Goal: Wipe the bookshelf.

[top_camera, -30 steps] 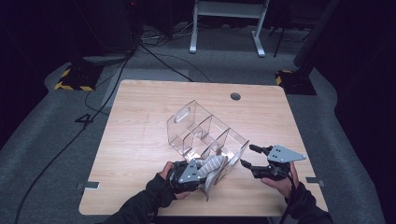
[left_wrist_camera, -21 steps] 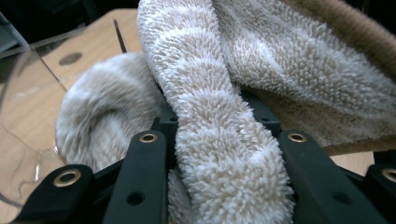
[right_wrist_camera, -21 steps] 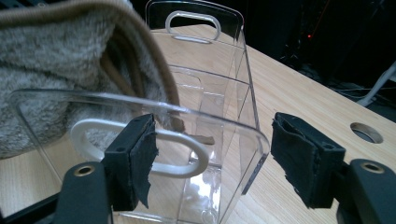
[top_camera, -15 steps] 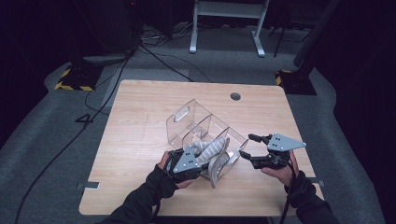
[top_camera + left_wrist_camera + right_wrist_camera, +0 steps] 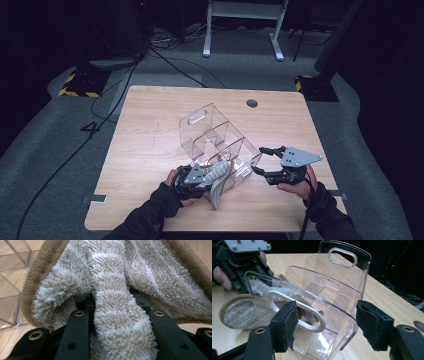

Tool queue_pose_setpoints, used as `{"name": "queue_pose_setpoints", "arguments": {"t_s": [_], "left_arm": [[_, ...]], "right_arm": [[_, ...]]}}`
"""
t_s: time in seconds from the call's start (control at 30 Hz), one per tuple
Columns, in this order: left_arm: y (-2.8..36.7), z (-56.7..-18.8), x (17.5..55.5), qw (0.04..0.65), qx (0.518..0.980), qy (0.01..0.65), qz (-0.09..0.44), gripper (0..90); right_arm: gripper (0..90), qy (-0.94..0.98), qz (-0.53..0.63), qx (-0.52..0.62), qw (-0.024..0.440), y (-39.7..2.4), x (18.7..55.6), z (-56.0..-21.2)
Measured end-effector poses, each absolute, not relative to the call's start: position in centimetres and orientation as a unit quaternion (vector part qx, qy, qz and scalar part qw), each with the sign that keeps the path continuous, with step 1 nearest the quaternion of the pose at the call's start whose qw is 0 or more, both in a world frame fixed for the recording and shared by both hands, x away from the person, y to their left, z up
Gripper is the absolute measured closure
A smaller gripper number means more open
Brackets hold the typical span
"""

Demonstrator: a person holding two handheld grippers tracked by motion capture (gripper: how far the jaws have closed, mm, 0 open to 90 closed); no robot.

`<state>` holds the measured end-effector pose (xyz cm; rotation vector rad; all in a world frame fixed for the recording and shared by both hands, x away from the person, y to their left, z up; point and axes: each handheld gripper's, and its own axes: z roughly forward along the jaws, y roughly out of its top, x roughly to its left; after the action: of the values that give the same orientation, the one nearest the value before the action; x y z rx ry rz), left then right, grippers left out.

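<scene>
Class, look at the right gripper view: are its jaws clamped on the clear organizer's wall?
No: the right hand-held gripper stands open, its pads apart on either side of the organizer, not pressing it.

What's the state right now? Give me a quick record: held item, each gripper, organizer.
held item: fuzzy beige sock
left gripper: shut on sock, at organizer's near end
right gripper: open, jaws either side of the near wall, pads apart from it
organizer: clear, divided, handle cutouts, on table
sock position: partly draped outside organizer

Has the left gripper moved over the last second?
Yes. In the high view the left gripper, shut on the fuzzy slipper, has shifted toward the table's far edge and in against the clear acrylic organizer.
</scene>
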<state>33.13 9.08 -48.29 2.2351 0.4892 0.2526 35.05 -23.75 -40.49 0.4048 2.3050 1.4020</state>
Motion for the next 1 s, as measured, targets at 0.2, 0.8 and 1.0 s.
{"name": "queue_pose_setpoints", "arguments": {"t_s": [0.2,0.8,1.0], "left_arm": [[9.8,-48.0,33.4,0.404,0.884,0.205,0.111,66.7],[11.0,-47.9,34.9,0.398,0.870,0.255,0.141,66.6],[11.6,-47.2,35.1,0.401,0.864,0.265,0.152,66.7]], "right_arm": [[43.9,0.833,0.502,0.121,0.199,-23.3,34.5,-40.4],[71.1,0.855,0.489,0.068,0.159,-21.8,33.3,-40.3],[77.4,0.864,0.473,0.056,0.164,-20.9,32.9,-40.4]]}}
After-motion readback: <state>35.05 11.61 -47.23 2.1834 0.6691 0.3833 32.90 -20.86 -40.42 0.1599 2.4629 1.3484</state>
